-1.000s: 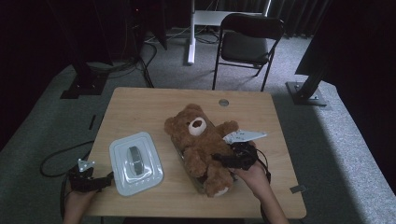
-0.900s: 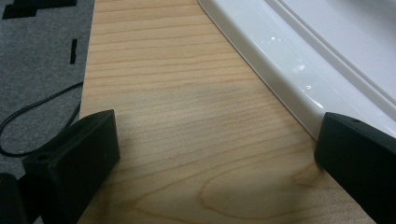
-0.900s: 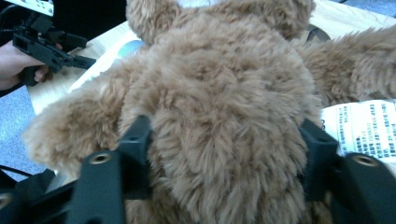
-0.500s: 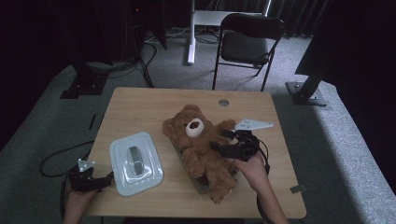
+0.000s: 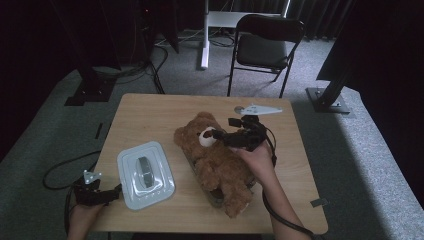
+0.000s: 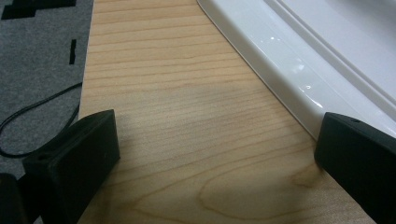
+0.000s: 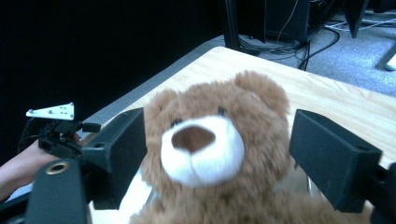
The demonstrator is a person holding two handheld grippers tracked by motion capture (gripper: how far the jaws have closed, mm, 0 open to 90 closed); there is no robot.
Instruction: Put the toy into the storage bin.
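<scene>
A brown teddy bear (image 5: 220, 165) lies on its back in the middle of the wooden table (image 5: 150, 117), head toward the far left. My right gripper (image 5: 223, 128) hovers over the bear's head, and its jaws have just been opening. In the right gripper view the right gripper (image 7: 222, 140) stands open. The bear's face (image 7: 205, 144) sits in the gap beyond its jaws, which do not press on it. My left gripper (image 5: 112, 192) rests at the table's front left edge. There it (image 6: 215, 149) is open, over bare wood beside the rim of a white lidded container (image 6: 299, 70).
The white container (image 5: 145, 172) holds a grey piece at its centre. A small round silver object (image 5: 239, 108) lies on the table's far side. A folding chair (image 5: 265, 47) and stand legs are behind the table. A cable (image 5: 60, 170) trails on the floor at left.
My right gripper has risen and moved from the bear's side toward its head, with its jaws wider apart. The bear has shifted slightly. The left gripper has not moved.
</scene>
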